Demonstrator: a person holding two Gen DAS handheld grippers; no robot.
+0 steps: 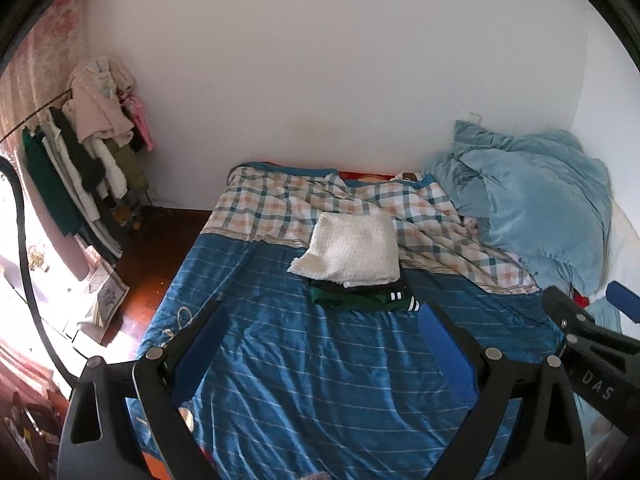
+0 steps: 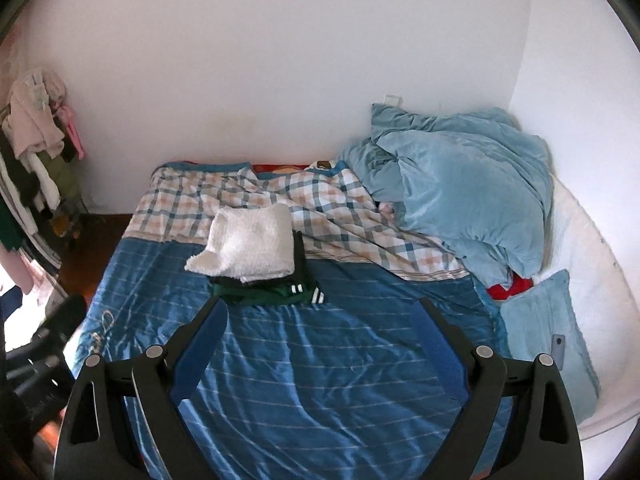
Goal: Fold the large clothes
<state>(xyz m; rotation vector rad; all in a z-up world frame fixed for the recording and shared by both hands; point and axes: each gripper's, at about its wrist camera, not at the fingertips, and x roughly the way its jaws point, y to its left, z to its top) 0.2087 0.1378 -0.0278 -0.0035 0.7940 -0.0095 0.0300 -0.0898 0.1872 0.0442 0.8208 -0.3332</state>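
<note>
A folded white fluffy garment (image 1: 352, 249) lies on top of a folded dark green garment with white stripes (image 1: 362, 299) in the middle of the bed (image 1: 304, 380). The stack also shows in the right wrist view, white piece (image 2: 248, 245) over green piece (image 2: 276, 292). My left gripper (image 1: 320, 312) is open and empty, held above the blue striped bedcover short of the stack. My right gripper (image 2: 318, 304) is open and empty, also above the bedcover near the stack. The right gripper's body shows at the right edge of the left wrist view (image 1: 592, 344).
A crumpled light blue duvet (image 2: 464, 192) and a plaid sheet (image 2: 224, 188) lie at the head of the bed. A blue pillow with a phone on it (image 2: 548, 340) is at the right. A clothes rack (image 1: 92, 152) stands left by the wall, over wooden floor (image 1: 148, 264).
</note>
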